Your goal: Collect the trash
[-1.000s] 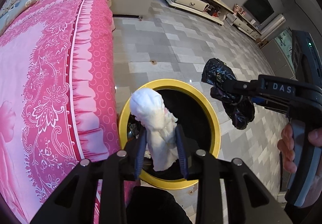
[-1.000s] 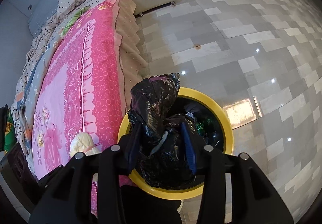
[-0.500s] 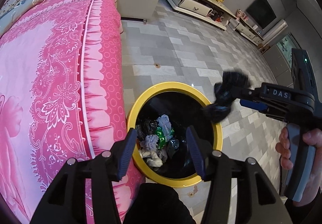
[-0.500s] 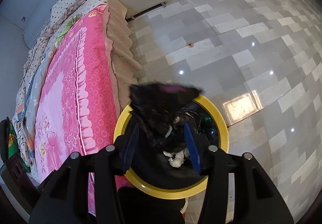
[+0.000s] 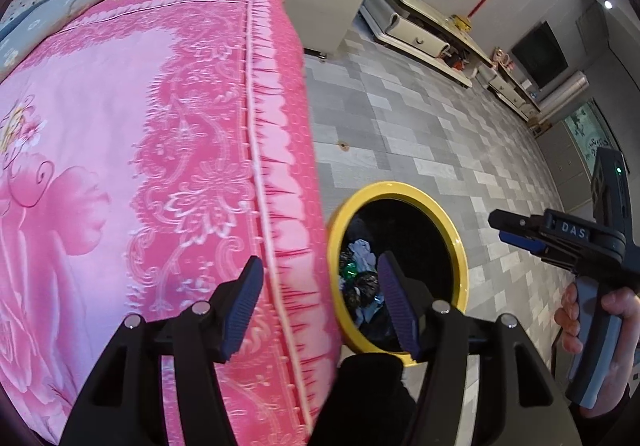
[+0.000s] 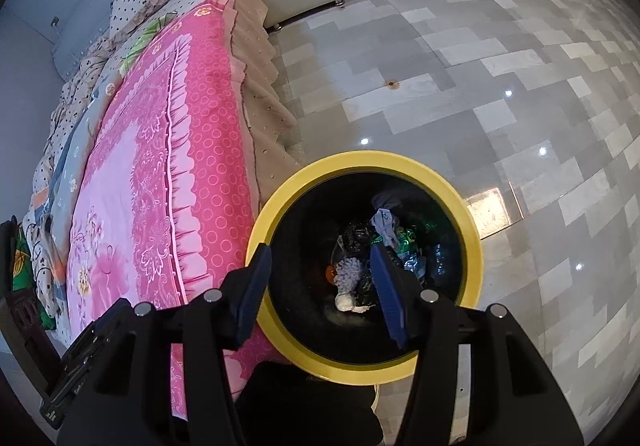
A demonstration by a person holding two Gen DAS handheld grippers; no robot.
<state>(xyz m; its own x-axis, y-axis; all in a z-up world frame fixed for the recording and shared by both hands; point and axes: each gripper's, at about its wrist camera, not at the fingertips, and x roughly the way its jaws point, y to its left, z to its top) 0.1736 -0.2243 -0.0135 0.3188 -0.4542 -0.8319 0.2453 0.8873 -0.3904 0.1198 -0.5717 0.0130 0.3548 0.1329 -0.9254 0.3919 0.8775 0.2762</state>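
At the far left we saw the bed (image 5: 120,165) under its pink flowered cover, its frilled edge running down the middle of the left wrist view. Our left gripper (image 5: 320,310) hung over that edge with nothing between its blue pads; its jaws had just been opening and stood released, one pad over the cover, the other over the bin (image 5: 460,246). The bin, black inside with a yellow rim, stood on the grey tiled floor (image 5: 420,125), just beside the bed. The trash (image 5: 362,278) lay at its bottom: crumpled black plastic, a pale rag, green foil. To the right, our right gripper (image 5: 505,229) pointed toward the bin from beyond its rim, a hand (image 5: 600,310) around its grey handle.

In the right wrist view, the bed (image 6: 160,165) again filled the left side. The right gripper (image 6: 320,298) hung above the bin (image 6: 272,221), its jaws having just been opening, released and empty. Between and beyond its pads we saw the trash (image 6: 362,258) on the bin's floor, including a white wad and black plastic. Glossy floor (image 6: 520,85) spread to the right.
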